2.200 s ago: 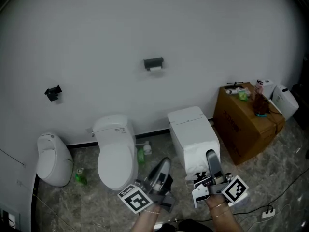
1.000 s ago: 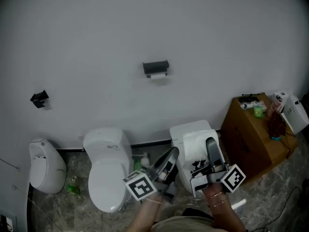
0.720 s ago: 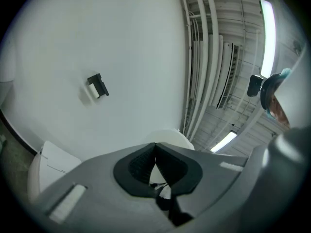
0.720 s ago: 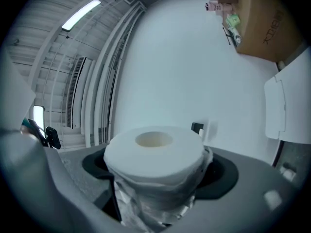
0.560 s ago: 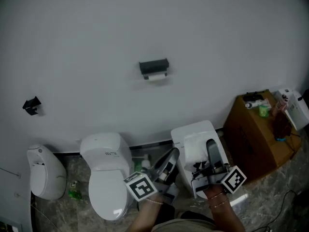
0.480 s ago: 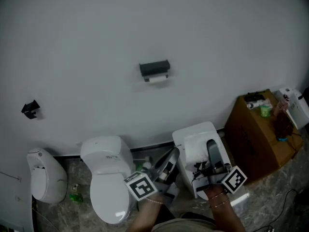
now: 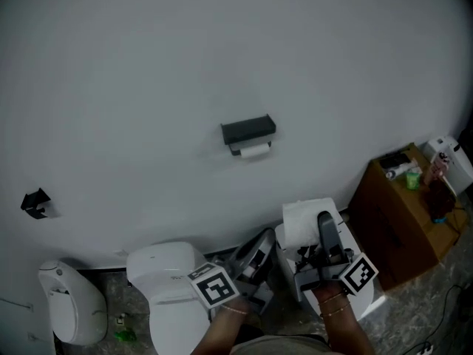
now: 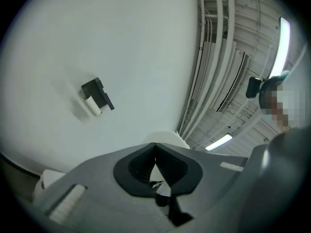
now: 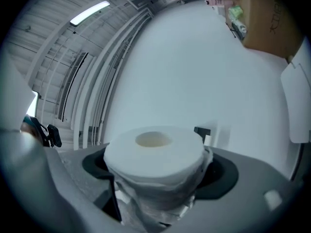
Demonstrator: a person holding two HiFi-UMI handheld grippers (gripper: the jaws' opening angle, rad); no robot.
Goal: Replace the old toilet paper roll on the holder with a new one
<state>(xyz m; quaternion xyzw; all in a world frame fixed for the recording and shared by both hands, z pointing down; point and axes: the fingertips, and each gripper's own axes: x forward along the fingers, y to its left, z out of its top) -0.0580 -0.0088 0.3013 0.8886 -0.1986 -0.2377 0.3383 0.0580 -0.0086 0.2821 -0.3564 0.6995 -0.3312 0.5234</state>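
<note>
Head view: now nearer the far wall, with holder and old roll beneath it larger than 0.5 s back. Still clamping new roll in right gripper; left gripper shut, empty. Closing in on holder, old roll yet to remove

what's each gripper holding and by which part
The right gripper holds the new toilet paper roll, fingers clamped on its curved sides. The left gripper is shut, holding nothing.
</note>
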